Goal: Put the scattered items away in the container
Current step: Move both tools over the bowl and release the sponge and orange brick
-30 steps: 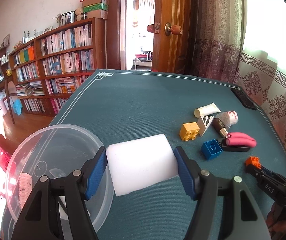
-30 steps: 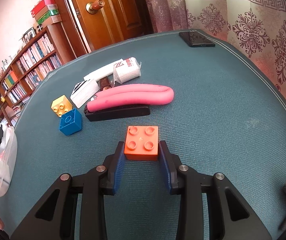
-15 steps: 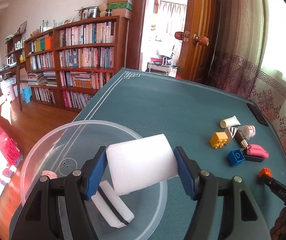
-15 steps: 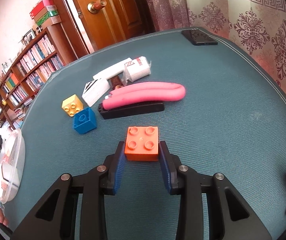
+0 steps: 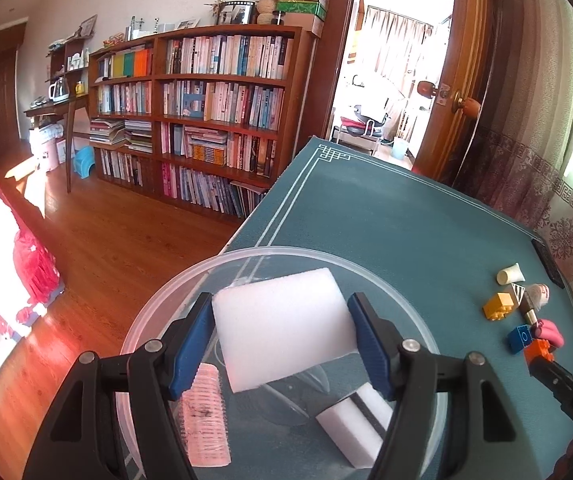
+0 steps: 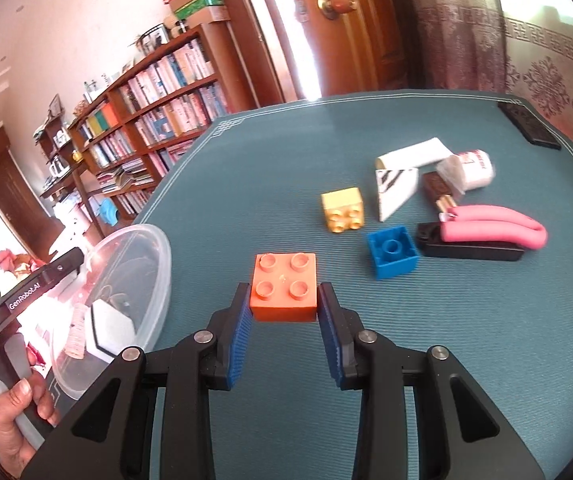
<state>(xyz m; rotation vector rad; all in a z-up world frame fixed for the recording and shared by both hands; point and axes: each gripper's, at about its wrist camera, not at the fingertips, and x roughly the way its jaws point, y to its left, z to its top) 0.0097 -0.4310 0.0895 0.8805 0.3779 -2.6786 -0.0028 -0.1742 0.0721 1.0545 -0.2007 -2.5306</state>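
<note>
Foam, a white block (image 5: 280, 324), sits pinched between the blue pads of the left gripper (image 5: 280, 330), held above the clear round container (image 5: 366, 272). Below the jaws inside the container lie a pink hair roller (image 5: 206, 412) and a white sponge with a dark stripe (image 5: 356, 424). The right gripper (image 6: 284, 312) clamps an orange brick (image 6: 284, 286). Beyond its jaws, to their right, rest a blue brick (image 6: 392, 252), a yellow brick (image 6: 343, 209) and a pink-handled tool (image 6: 494, 230) on the teal tablecloth (image 6: 278, 168).

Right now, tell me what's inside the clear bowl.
In the bowl: a pink hair roller and a white sponge with a dark stripe. The left gripper holds a white foam block above it, covering part of the floor.
</note>
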